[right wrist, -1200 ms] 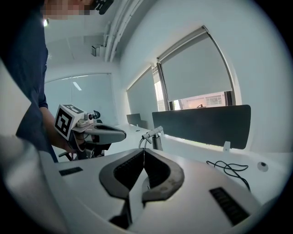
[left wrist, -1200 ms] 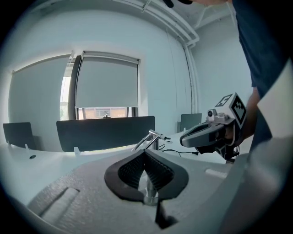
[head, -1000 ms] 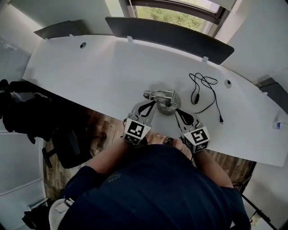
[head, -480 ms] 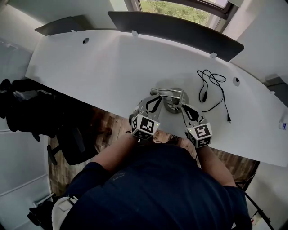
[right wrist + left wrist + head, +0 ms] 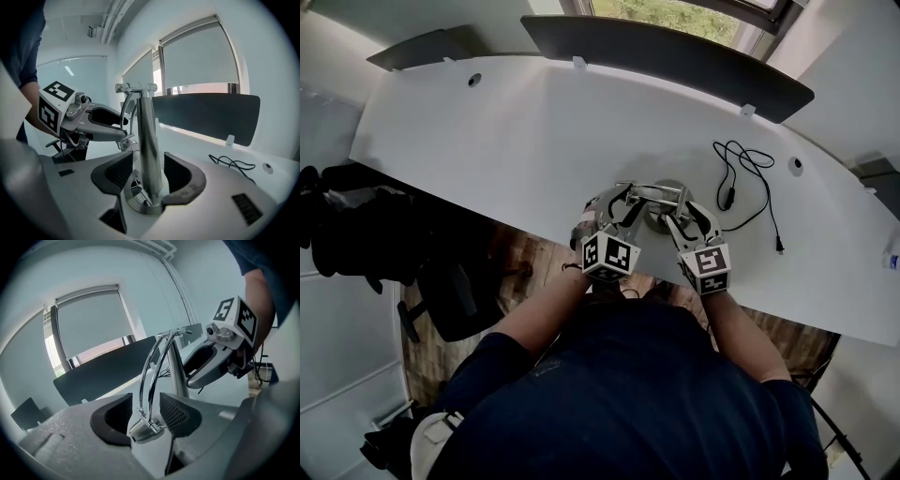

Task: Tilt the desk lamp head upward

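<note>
We see the desk lamp (image 5: pixel 654 199) standing near the front edge of the white tabletop (image 5: pixel 516 141), right in front of us, with both tools brought up against it.

The left tongs (image 5: pixel 146 414) have just been opening and now stand spread. Between their 2 dark ribbed pads (image 5: pixel 176 412) sits the small chrome lamp head (image 5: pixel 143 430), hanging low at the end of an arched arm (image 5: pixel 151 366) made of 2 thin chrome rods. The head lies nearer the right-hand pad, and we see neither pad pressing on it.

The right tongs (image 5: pixel 147 176) have also just been opening and are spread as well. The lamp's upright post (image 5: pixel 149 145) stands between their pads, just above the round base (image 5: pixel 140 202) that rests on the tabletop. A gap shows on the left side of the post; the other pad is close to it, with no clamping visible.

In the head view the 2 tools sit side by side, the left one on the head end and the right one at the base.

A black cable (image 5: pixel 741 183) lies loosely coiled on the tabletop to the right of the lamp, apart from it. A dark panel (image 5: pixel 675 61) runs along the far edge of the tabletop.
</note>
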